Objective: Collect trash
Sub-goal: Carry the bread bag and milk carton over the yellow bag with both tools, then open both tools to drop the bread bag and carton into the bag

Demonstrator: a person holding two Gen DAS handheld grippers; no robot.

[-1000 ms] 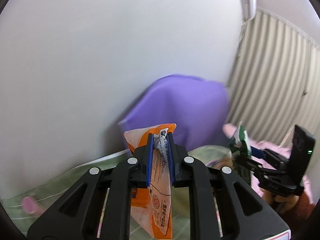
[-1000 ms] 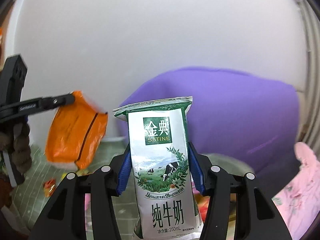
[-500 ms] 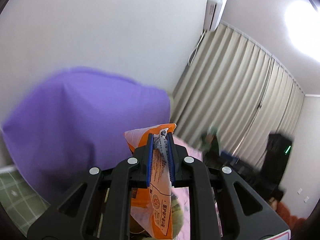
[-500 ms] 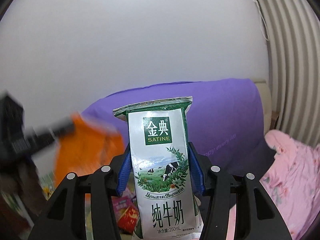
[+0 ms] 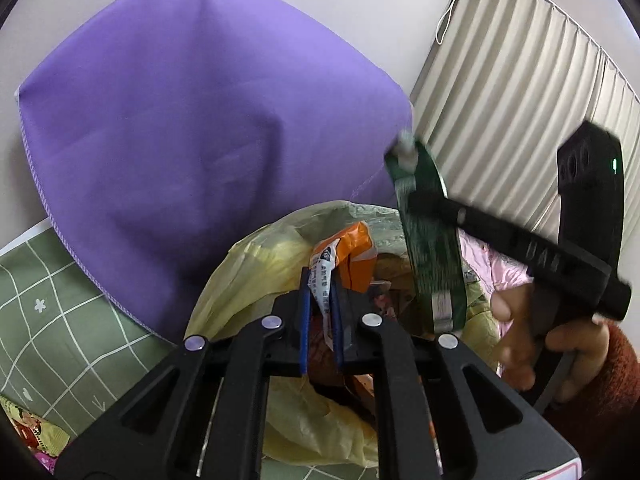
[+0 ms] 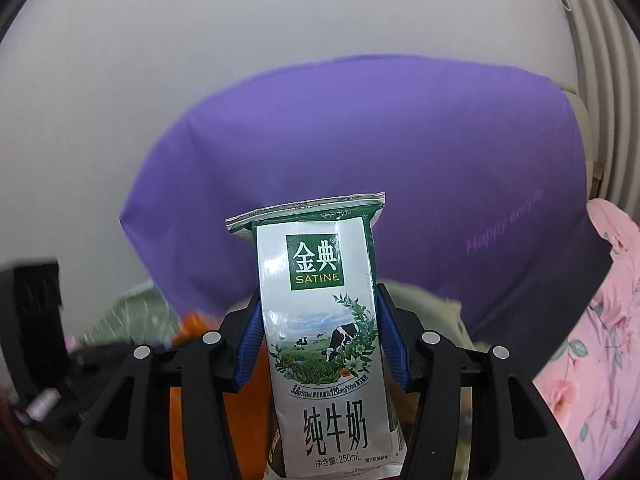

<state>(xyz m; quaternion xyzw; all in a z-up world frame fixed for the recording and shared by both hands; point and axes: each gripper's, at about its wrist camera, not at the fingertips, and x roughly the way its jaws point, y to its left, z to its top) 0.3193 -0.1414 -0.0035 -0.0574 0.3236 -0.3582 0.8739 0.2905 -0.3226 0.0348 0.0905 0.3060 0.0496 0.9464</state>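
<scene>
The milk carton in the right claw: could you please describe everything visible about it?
The milk carton is a slim white-and-green pack with a green logo panel, a cow-in-meadow picture and a flat sealed top. It stands upright, clamped at its sides between the blue pads of the right claw, before a purple cushion.

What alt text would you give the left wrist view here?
The left tongs, closing on an orange snack wrapper, hang above an open yellow trash bag. To the right, the right tongs carry a green milk carton towards it. A purple pillow fills the background.
</scene>
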